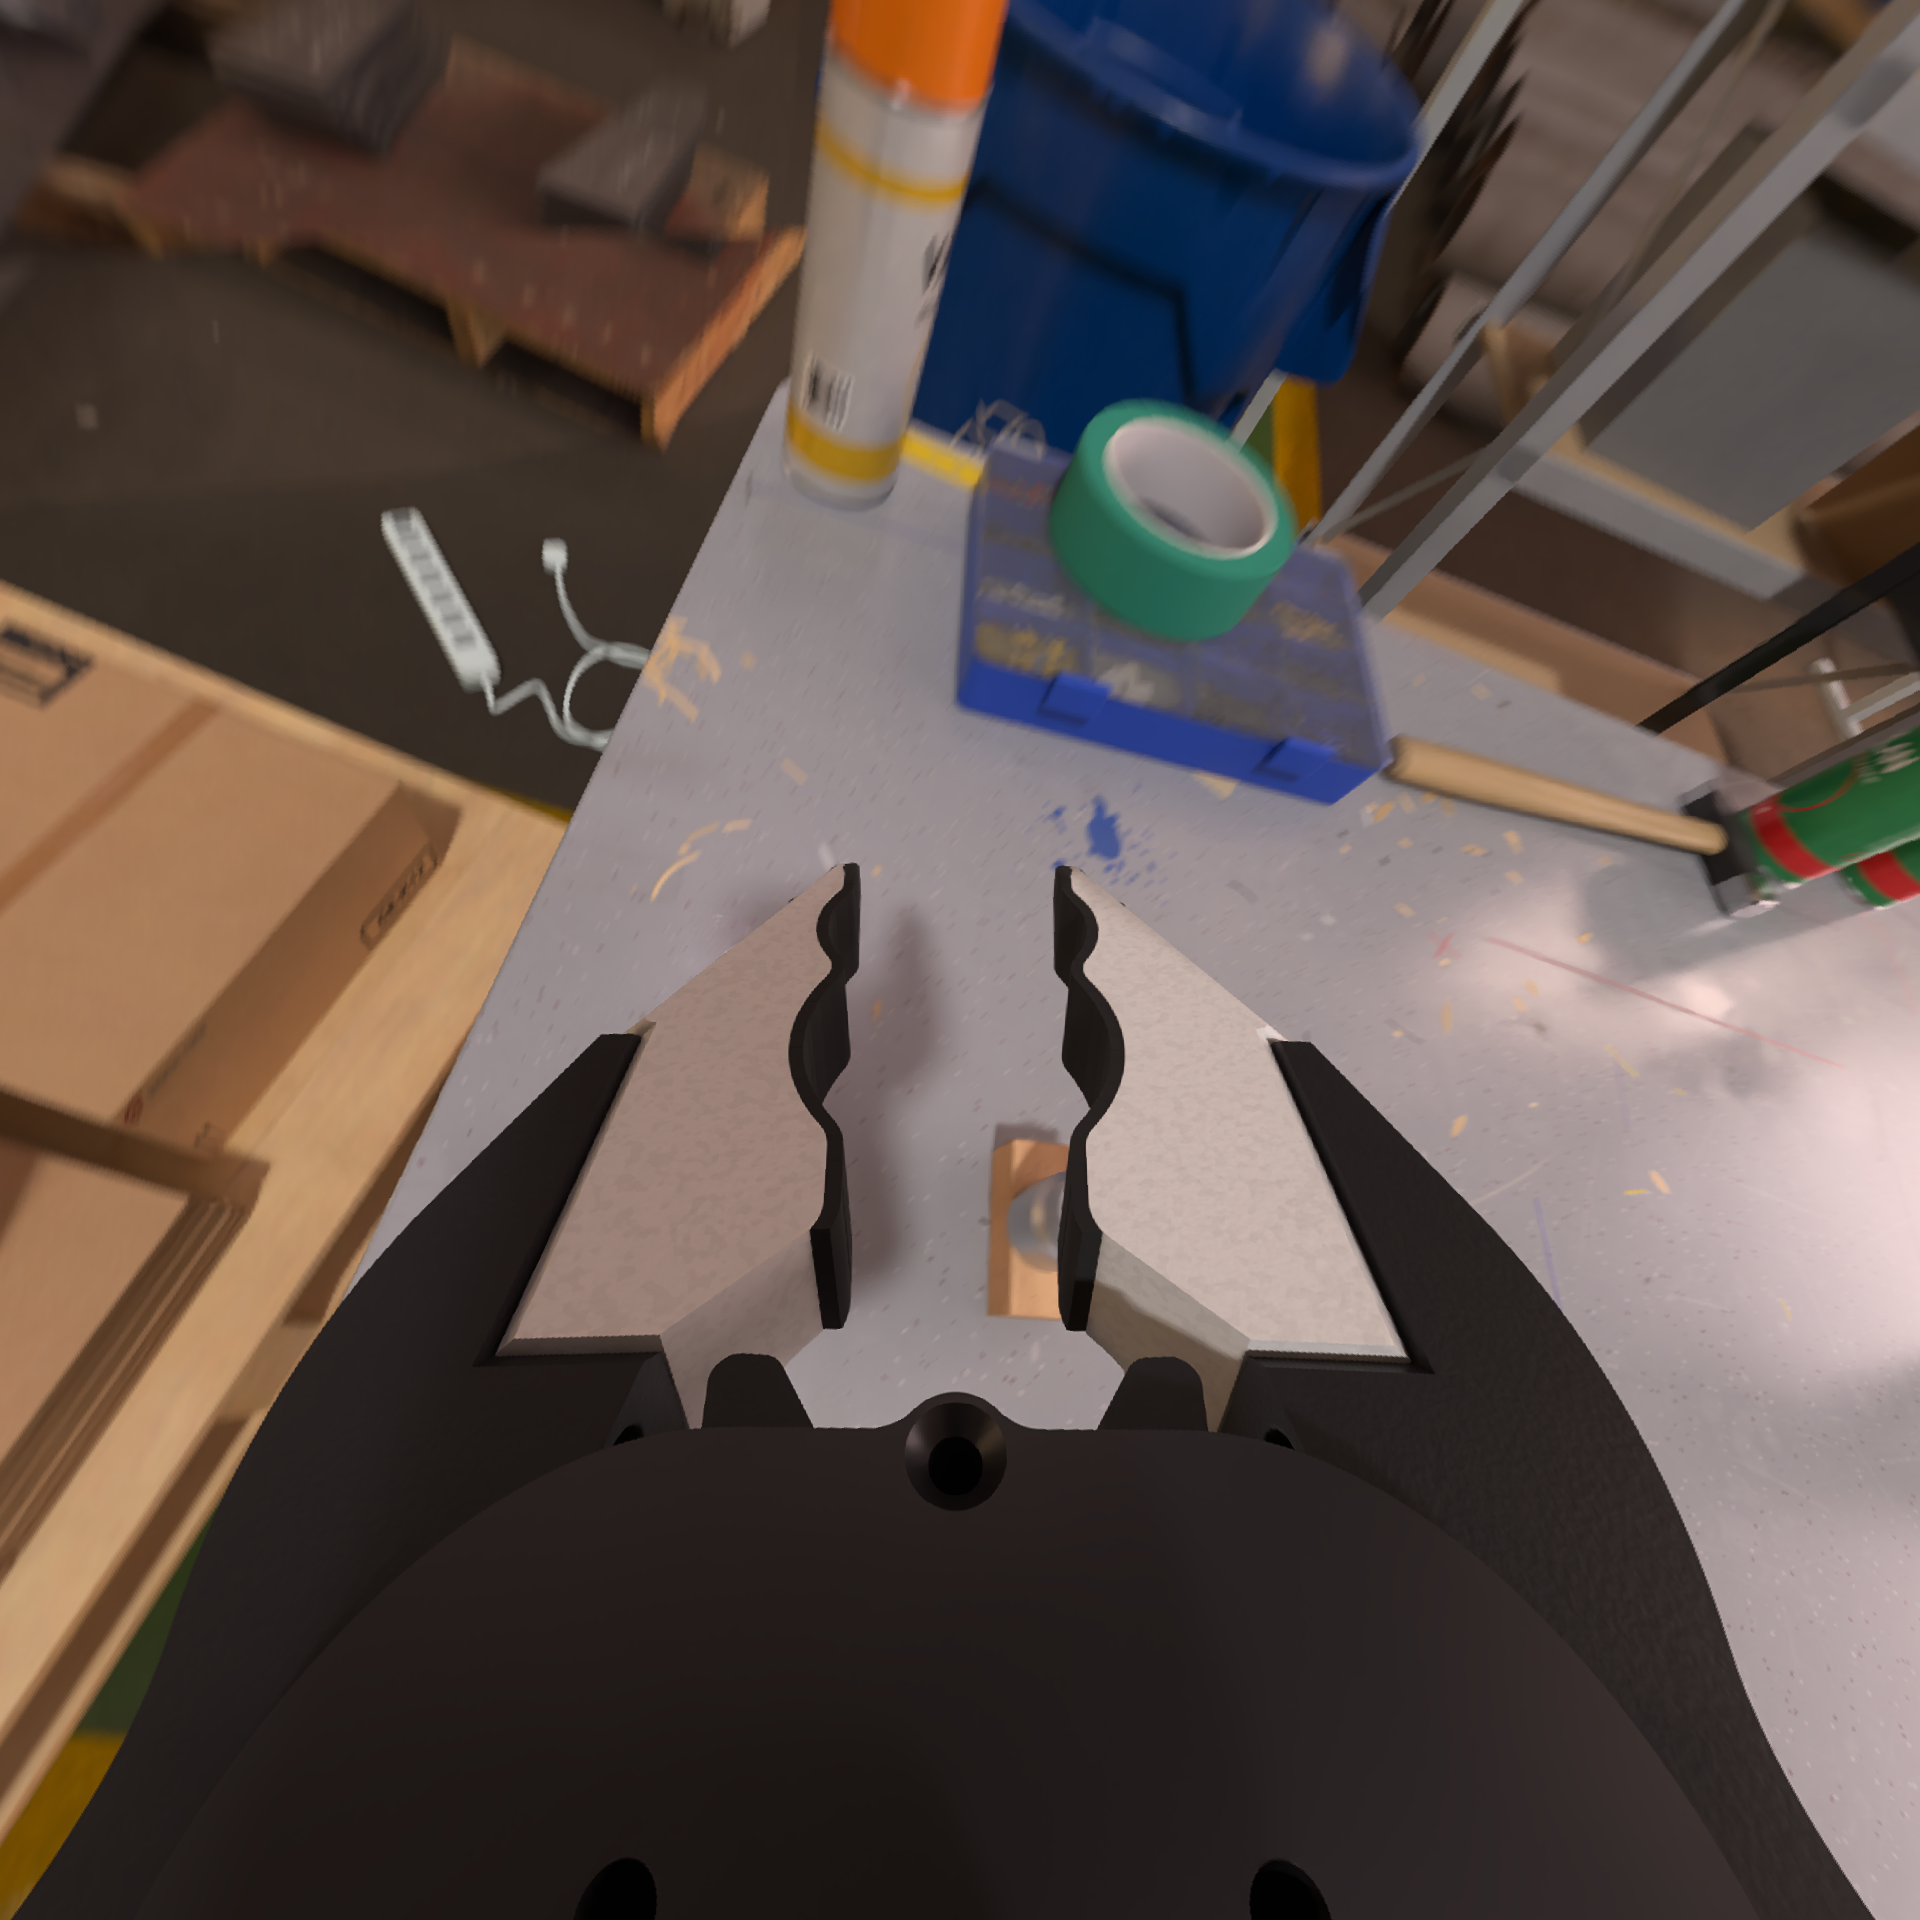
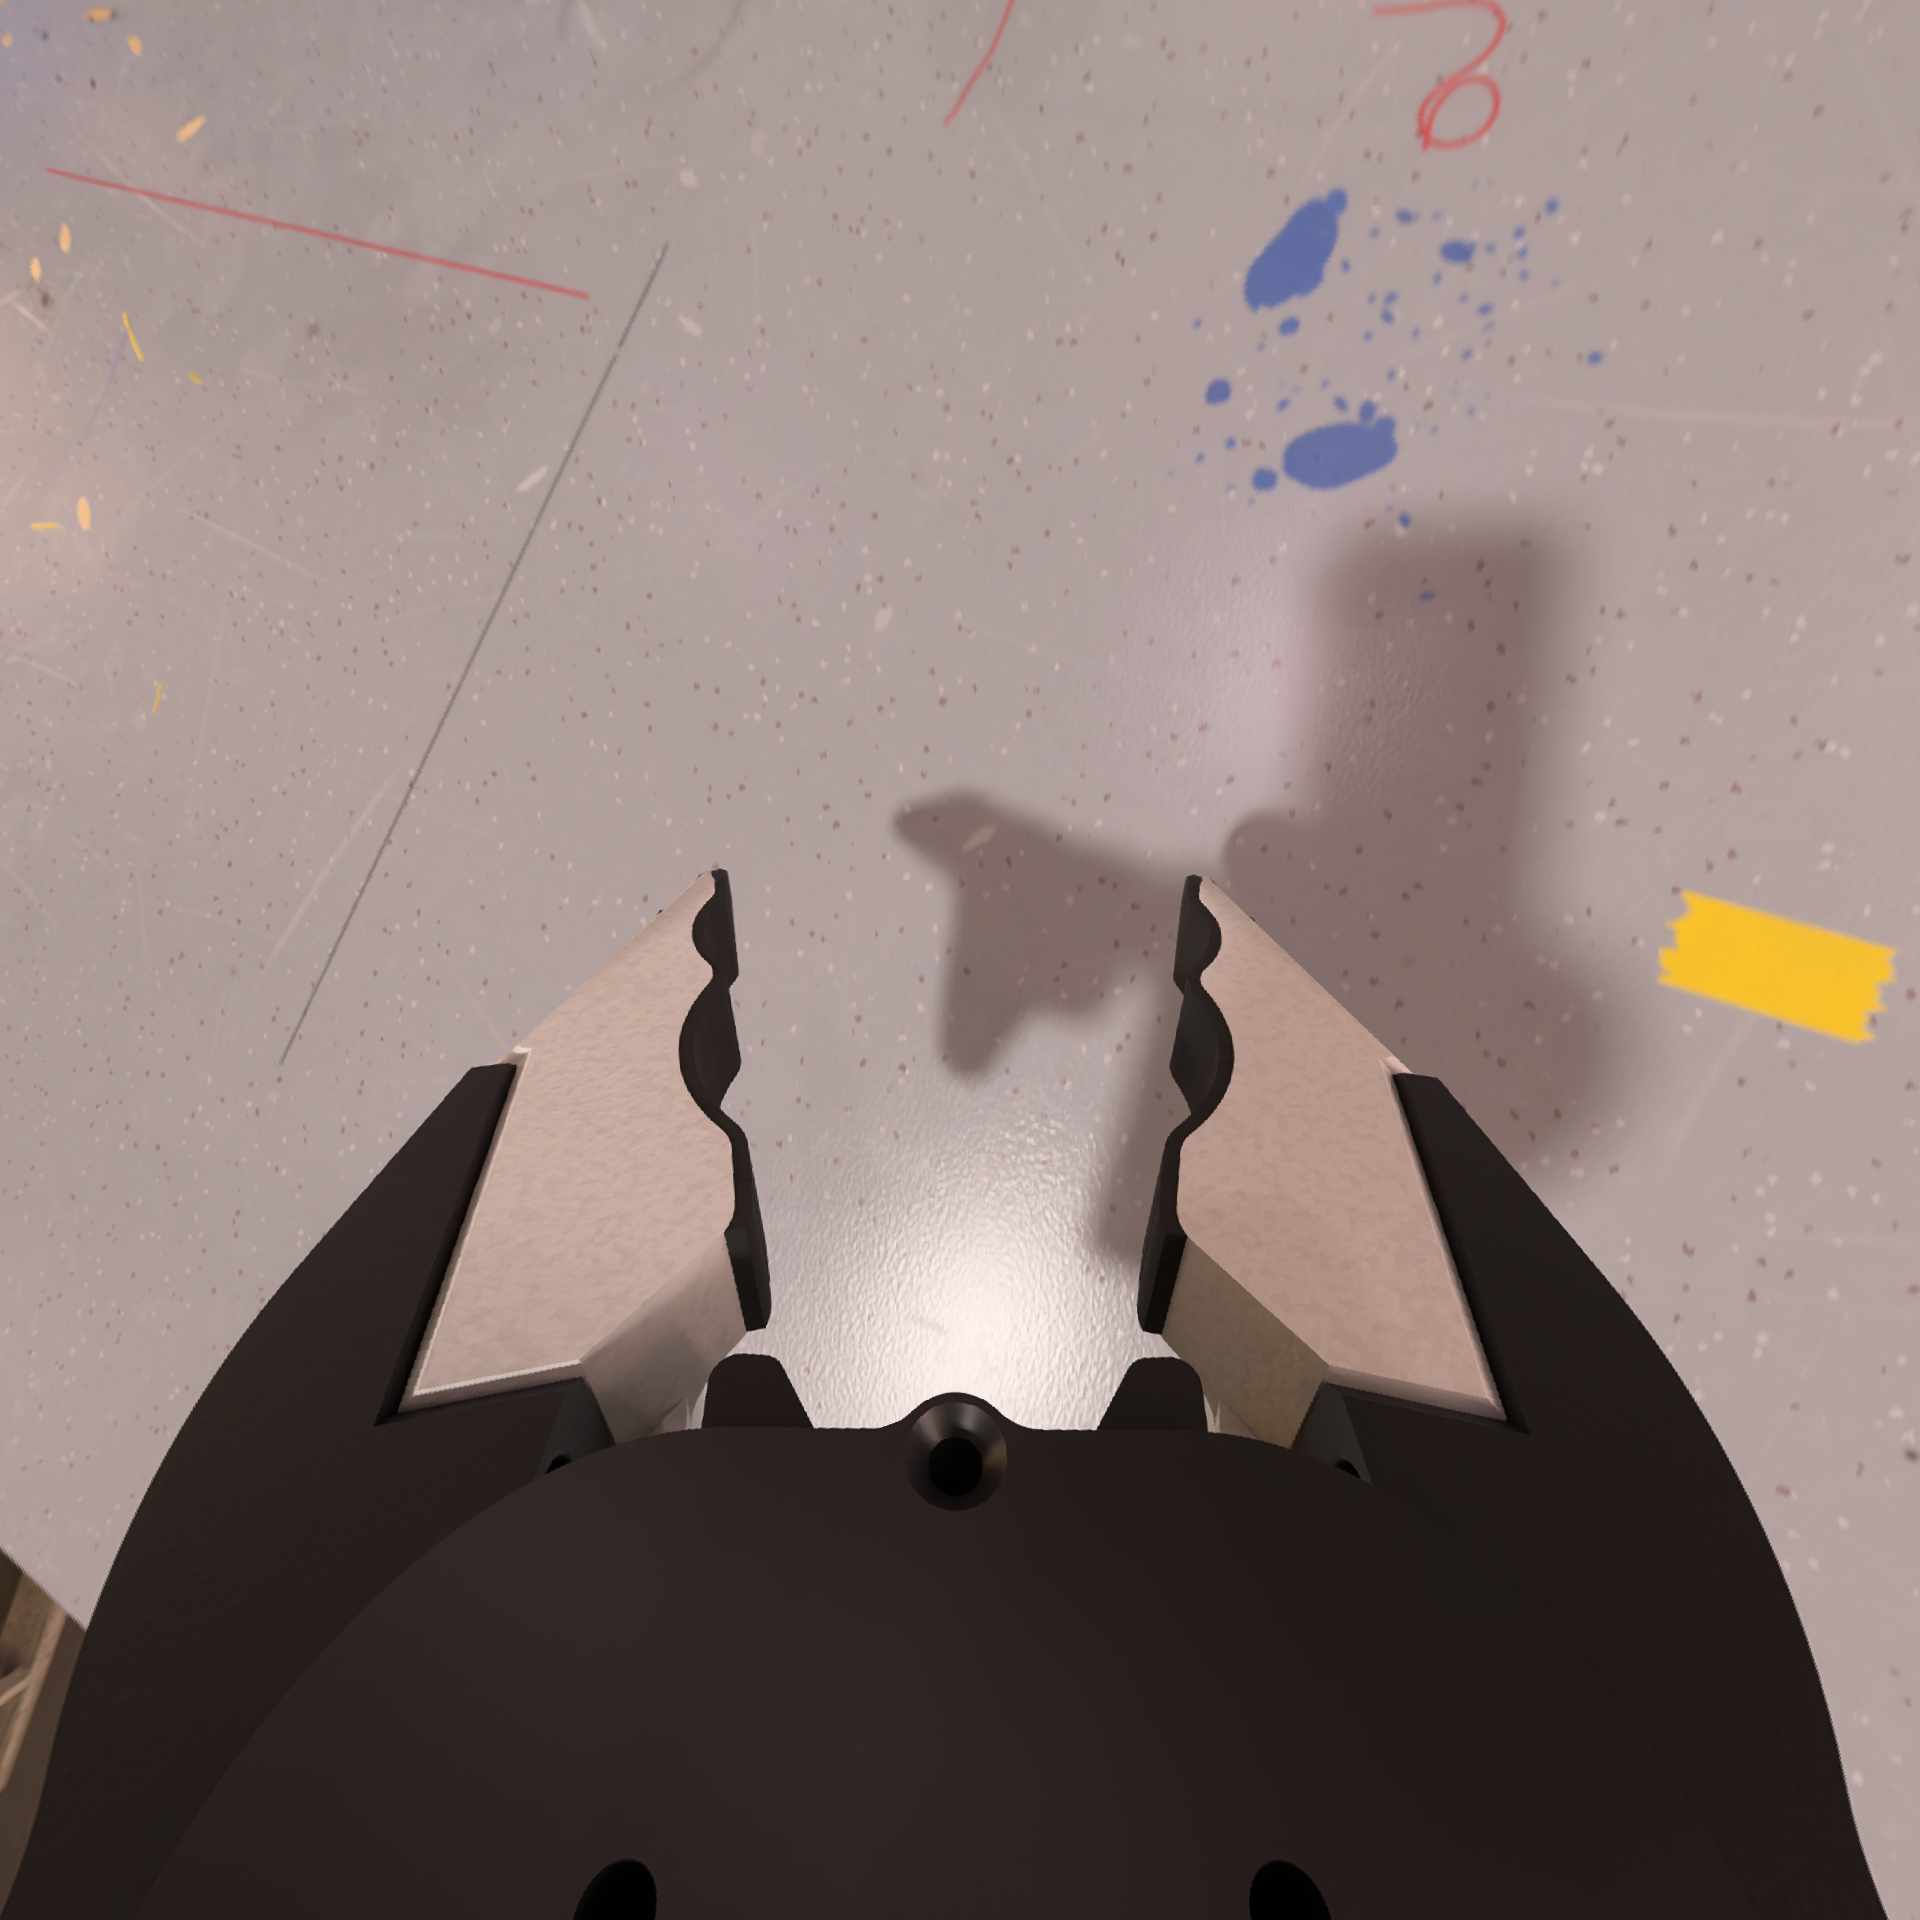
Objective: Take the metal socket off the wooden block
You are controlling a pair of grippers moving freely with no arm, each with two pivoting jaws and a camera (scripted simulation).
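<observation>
In the left wrist view, a small wooden block [image 1: 1013,1273] lies on the grey worktable [image 1: 1351,1039], mostly hidden behind my left gripper's right finger. A rounded metal socket [image 1: 1037,1210] sits on it, only partly visible. My left gripper [image 1: 956,883] is open and empty above the table, with the block down between the finger bases. In the right wrist view, my right gripper [image 2: 954,883] is open wide and empty over bare tabletop [image 2: 727,520]. The block and socket do not show there.
At the back of the table stand a spray can [image 1: 883,260], a blue bin [image 1: 1164,208], and a blue parts case [image 1: 1174,665] with a green tape roll [image 1: 1174,520] on it. A hammer [image 1: 1621,810] lies right. Cardboard boxes [image 1: 187,935] sit beyond the left edge. Yellow tape [image 2: 1777,966] marks the tabletop.
</observation>
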